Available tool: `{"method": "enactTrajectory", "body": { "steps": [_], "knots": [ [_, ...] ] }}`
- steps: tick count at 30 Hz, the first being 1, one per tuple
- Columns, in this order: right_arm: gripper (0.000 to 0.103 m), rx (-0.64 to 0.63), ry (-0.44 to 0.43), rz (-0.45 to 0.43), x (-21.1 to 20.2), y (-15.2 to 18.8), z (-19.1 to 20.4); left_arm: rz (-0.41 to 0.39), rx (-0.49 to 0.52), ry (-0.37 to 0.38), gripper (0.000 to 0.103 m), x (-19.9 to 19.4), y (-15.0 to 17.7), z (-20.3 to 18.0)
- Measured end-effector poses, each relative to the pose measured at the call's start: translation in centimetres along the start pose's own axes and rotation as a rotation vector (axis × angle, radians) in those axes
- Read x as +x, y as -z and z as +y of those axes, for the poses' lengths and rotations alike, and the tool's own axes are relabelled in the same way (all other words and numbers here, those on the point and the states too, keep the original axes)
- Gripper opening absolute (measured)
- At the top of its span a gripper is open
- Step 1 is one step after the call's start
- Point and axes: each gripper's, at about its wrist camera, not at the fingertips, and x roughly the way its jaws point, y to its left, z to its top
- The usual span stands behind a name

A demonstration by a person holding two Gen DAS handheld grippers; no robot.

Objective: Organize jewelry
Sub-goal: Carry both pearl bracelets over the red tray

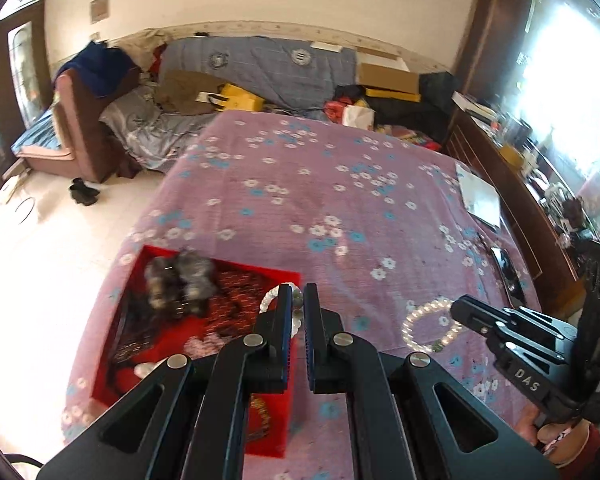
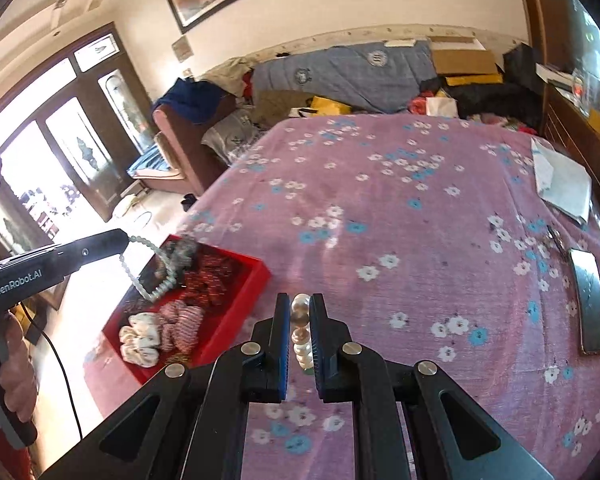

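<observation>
The left claw point(image 1: 298, 300) is clamped on a pale bead bracelet point(image 2: 148, 268), which hangs in a loop from its tips just above the red tray point(image 1: 288, 420). The right claw point(image 2: 300, 320) is pinched on a second, pearl bracelet point(image 1: 432, 328), held above the flowered bed cover point(image 2: 380, 220) with the tray off to that claw's left.

Judging from this, the step in hand is dropping the left bracelet into the tray. To do it well, lower the loop until its bottom beads rest on the tray floor, clear of the scrunchies point(image 2: 160, 332) at the near end — then part the fingers, so the beads settle rather than bounce over the wall. The right claw would best wait, well apart, until the left is out of the way.

The left wrist view hides most of its own bracelet behind the fingers; only the right view shows the whole loop dangling. Likewise the pearl ring shows whole only from the left — the right view sees a few beads edge-on.
</observation>
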Motion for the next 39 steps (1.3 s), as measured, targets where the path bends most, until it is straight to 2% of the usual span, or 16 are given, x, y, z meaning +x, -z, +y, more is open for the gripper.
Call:
{"method": "enactTrajectory", "body": {
  "steps": [7, 14, 19, 26, 39],
  "knots": [
    [0.011, -0.059, -0.038, 0.004, 0.2, -0.4, 3.6, -0.020, -0.058, -0.063, 0.005, -2.0, 0.8, 4.2],
    [0.011, -0.096, -0.074, 0.039, 1.8, -0.8, 6.6, 0.007, -0.116, -0.088, 0.005, -1.8, 2.3, 8.2],
    [0.011, -0.105, -0.080, 0.071, 3.9, -1.3, 8.1, 0.036, -0.141, -0.085, 0.005, -0.4, 3.0, 10.0],
    [0.011, -0.097, -0.081, 0.110, 6.8, -2.2, 9.8, 0.061, -0.111, -0.104, 0.005, 2.2, 3.0, 10.9],
    [0.011, -0.055, -0.072, 0.196, 13.5, -2.9, 11.7, 0.144, -0.124, -0.066, 0.005, 7.6, 3.1, 13.5]
  ]
}}
